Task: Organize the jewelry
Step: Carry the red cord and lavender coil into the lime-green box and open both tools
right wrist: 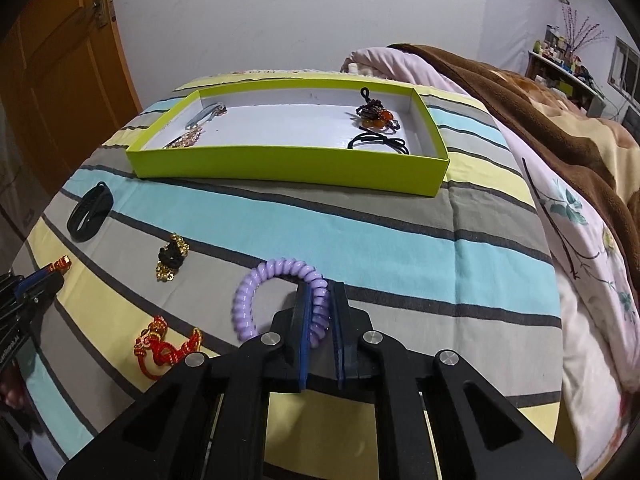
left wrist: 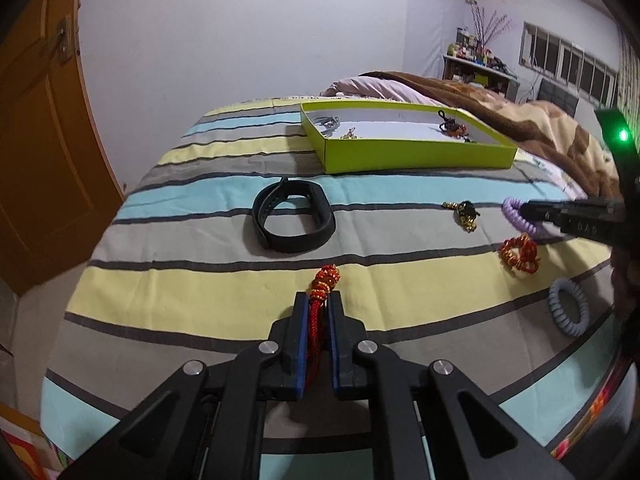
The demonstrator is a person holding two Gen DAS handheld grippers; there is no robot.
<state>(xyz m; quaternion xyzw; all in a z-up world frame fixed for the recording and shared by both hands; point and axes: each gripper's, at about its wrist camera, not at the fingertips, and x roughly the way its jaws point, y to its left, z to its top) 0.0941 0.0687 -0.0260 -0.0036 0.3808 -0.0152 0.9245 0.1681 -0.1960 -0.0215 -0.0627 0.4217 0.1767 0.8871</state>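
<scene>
My left gripper [left wrist: 319, 300] is shut on a red braided cord charm [left wrist: 323, 284] with gold and orange beads, its beaded end poking past the fingertips over the striped bedspread. My right gripper [right wrist: 321, 290] is shut on a purple spiral hair tie [right wrist: 276, 296], pinched through one side of the coil. A lime green tray [right wrist: 288, 164] stands further back and holds a few pieces: a beaded charm [right wrist: 374, 114], a black hair tie [right wrist: 378, 142], a grey band and a gold piece. In the left wrist view the right gripper [left wrist: 524, 210] shows at the right edge.
On the bedspread lie a black wristband [left wrist: 292, 220], a black and gold charm [right wrist: 172, 258], a red knotted ornament [right wrist: 166, 346] and a blue spiral hair tie [left wrist: 568, 306]. A brown blanket [right wrist: 540, 92] and pink quilt crowd the right side. An orange door [left wrist: 36, 140] stands left.
</scene>
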